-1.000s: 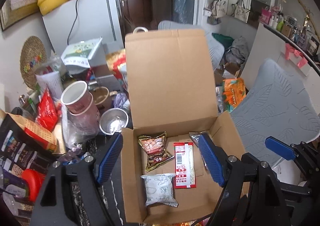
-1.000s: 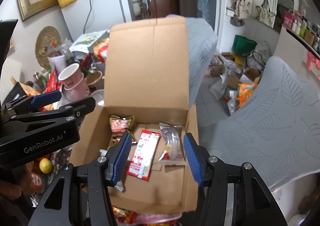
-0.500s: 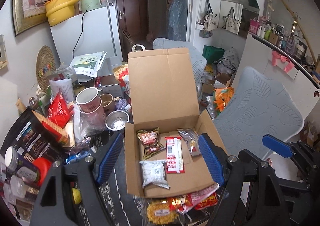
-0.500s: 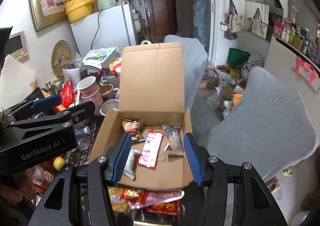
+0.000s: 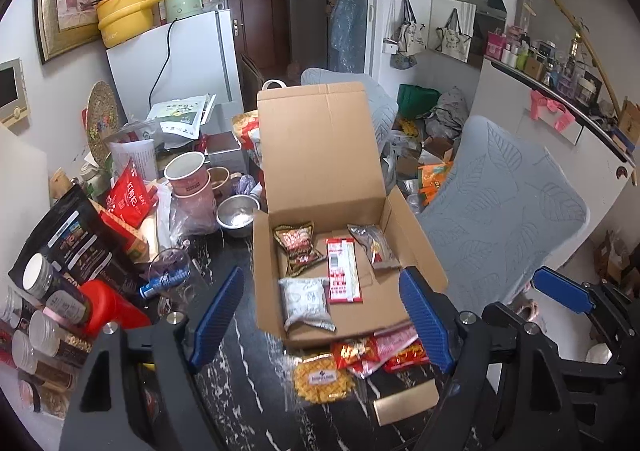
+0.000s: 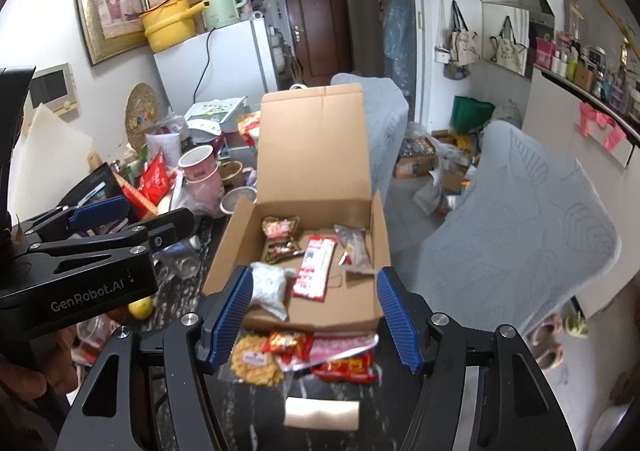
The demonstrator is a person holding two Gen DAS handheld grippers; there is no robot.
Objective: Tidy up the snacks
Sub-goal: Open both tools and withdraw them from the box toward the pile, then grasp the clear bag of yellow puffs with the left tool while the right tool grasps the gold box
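The open brown cardboard box [image 5: 340, 283] on the dark marbled tabletop [image 5: 256, 391] already holds four snack packets. It could be shoved or its raised lid knocked shut if a reach overshoots. The crinkly red and yellow snack packets [image 5: 360, 363] heaped at its front edge could slip from a shallow pinch. The left gripper [image 5: 320, 315] is spread and empty; the right gripper [image 6: 316, 315] is opening, with nothing held.

4 snacks [image 5: 344, 270] lie in the box [image 5: 416, 251], others [image 5: 360, 359] before it.
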